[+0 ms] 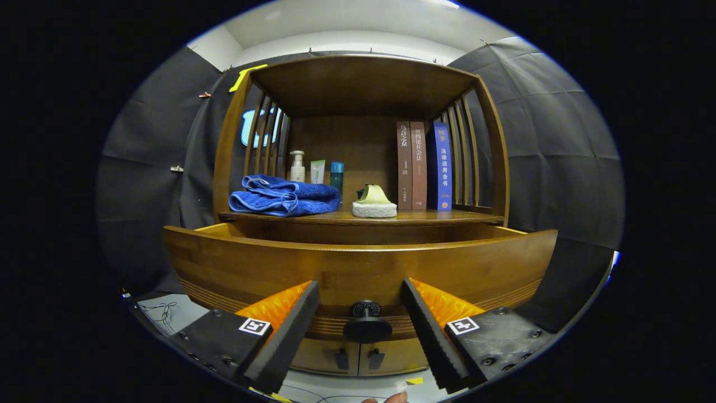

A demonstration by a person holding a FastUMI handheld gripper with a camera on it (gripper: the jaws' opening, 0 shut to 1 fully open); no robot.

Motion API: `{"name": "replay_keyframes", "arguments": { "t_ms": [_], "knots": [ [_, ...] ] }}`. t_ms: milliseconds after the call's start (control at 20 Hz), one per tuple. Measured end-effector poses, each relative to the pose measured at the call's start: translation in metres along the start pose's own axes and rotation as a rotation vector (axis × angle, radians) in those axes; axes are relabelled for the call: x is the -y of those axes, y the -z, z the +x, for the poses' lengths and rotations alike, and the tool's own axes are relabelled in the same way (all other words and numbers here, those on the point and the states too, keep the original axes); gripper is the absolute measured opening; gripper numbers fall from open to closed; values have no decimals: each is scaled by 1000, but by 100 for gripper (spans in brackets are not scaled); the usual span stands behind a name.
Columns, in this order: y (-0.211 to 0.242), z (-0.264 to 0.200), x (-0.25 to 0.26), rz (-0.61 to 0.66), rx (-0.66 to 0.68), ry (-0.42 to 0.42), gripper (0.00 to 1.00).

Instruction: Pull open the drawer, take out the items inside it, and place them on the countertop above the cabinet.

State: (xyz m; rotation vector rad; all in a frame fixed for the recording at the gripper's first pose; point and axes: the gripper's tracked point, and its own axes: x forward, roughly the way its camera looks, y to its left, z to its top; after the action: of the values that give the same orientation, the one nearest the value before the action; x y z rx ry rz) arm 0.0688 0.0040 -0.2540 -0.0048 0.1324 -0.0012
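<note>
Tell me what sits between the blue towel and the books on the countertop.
In the gripper view, a sponge sits between the blue towel and the books.

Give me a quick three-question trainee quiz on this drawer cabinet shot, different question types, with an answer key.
1. True or false: the hand-held gripper is shut on the drawer knob.
2. What lies on the countertop beside the blue towel: A) sponge B) cup C) plate?
3. Fill in: the drawer is pulled ____.

Key: 1 false, the fingers stand open either side of the knob. 2 A, the sponge. 3 open.
</note>
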Motion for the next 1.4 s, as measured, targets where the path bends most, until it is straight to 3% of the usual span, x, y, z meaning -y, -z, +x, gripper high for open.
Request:
{"name": "replay_keyframes", "arguments": {
  "t_ms": [700,1250,1400],
  "knots": [
    [1,83,-1,5,-70,0,99],
    [14,98,5,-38,-135,5,99],
    [12,91,16,2,-166,20,99]
  ]
}}
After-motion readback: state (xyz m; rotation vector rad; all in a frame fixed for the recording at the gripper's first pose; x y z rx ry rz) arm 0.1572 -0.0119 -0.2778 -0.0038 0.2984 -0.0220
